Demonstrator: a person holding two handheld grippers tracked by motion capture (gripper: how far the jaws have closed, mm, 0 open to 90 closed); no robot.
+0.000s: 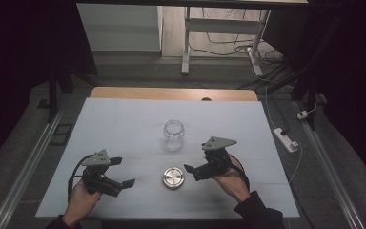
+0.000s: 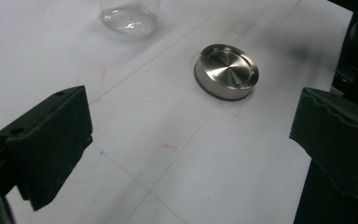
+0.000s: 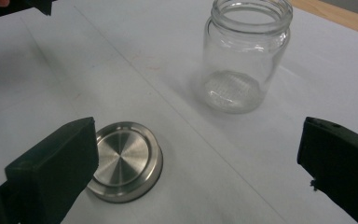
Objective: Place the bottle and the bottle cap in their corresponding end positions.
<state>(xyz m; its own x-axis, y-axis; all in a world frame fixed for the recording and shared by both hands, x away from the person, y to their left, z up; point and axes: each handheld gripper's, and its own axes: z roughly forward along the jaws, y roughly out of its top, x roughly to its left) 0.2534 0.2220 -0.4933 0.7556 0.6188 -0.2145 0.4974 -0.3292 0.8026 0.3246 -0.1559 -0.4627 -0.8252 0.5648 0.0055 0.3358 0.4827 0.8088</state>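
Note:
An open, empty clear glass jar [image 1: 173, 135] stands upright mid-table on the white sheet [image 1: 119, 119]. Its round metal lid [image 1: 173, 177] lies flat in front of it, nearer the person. My left gripper [image 1: 125, 171] is open to the left of the lid, jaws pointing toward it and holding nothing. On the lid's right, my right gripper [image 1: 196, 157] is open and close to the lid. The left gripper view has the lid [image 2: 227, 71] ahead of the left gripper [image 2: 193, 140] and the jar's base [image 2: 129, 18] beyond. The right gripper view shows the right gripper [image 3: 196, 168], the lid [image 3: 123, 161] by its left jaw and the jar [image 3: 244, 56] ahead.
A wooden table edge [image 1: 171, 93] shows past the sheet's far side. On the floor to the right lie a white power strip [image 1: 286, 139] and cables. A white desk frame [image 1: 187, 43] stands behind the table. Metal rails [image 1: 28, 162] run along both sides.

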